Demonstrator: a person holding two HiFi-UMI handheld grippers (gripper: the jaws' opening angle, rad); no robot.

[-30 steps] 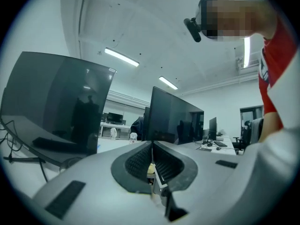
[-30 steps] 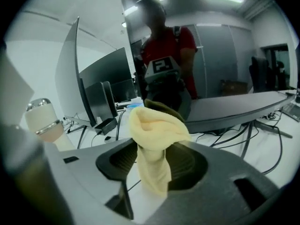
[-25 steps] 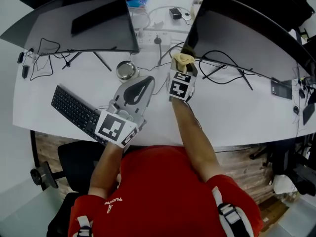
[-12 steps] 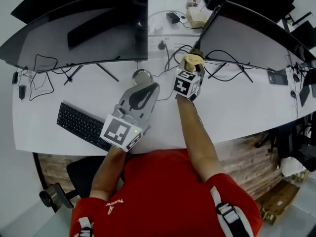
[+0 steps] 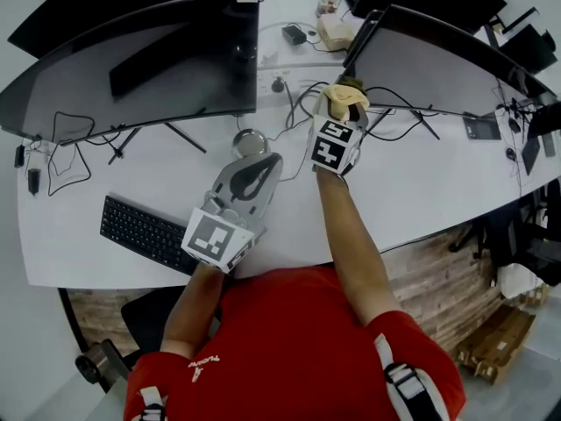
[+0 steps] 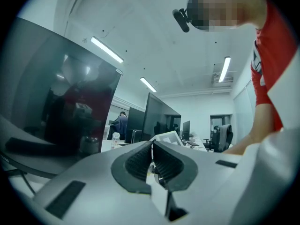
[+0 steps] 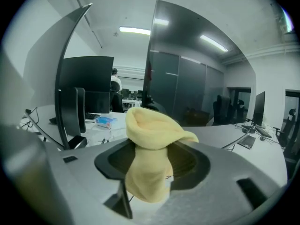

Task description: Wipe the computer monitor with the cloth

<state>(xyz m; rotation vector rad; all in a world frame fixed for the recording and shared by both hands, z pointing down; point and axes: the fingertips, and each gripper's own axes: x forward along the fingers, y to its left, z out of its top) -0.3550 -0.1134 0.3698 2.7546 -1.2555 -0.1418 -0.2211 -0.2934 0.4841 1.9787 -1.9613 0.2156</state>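
**Grip on the cloth loosens at the screen's edge**

The right gripper holds the yellow cloth up by the lower near corner of the right-hand monitor. No view shows whether the fabric actually touches the glass. Its jaws have just been opening. The cloth is bunched between them, with the pads against a narrow waist of fabric, a loose crown above and a tail hanging below. The left gripper is level over the worktop, its jaws together on nothing, and plays no part.

The main risk is the hold. With the jaws this wide, a sideways drag across the panel could pull the cloth out, leaving it on the tangle of cables under the screen. If the crown folds over, the hard jaw tips rather than the fabric may meet the glass and scratch it.

Pressing hard near one corner could also rock the monitor on its thin stand (the legs look spindly). A low stroke may snag the cables. As I read it, wiping has barely begun and most of the screen is untouched.
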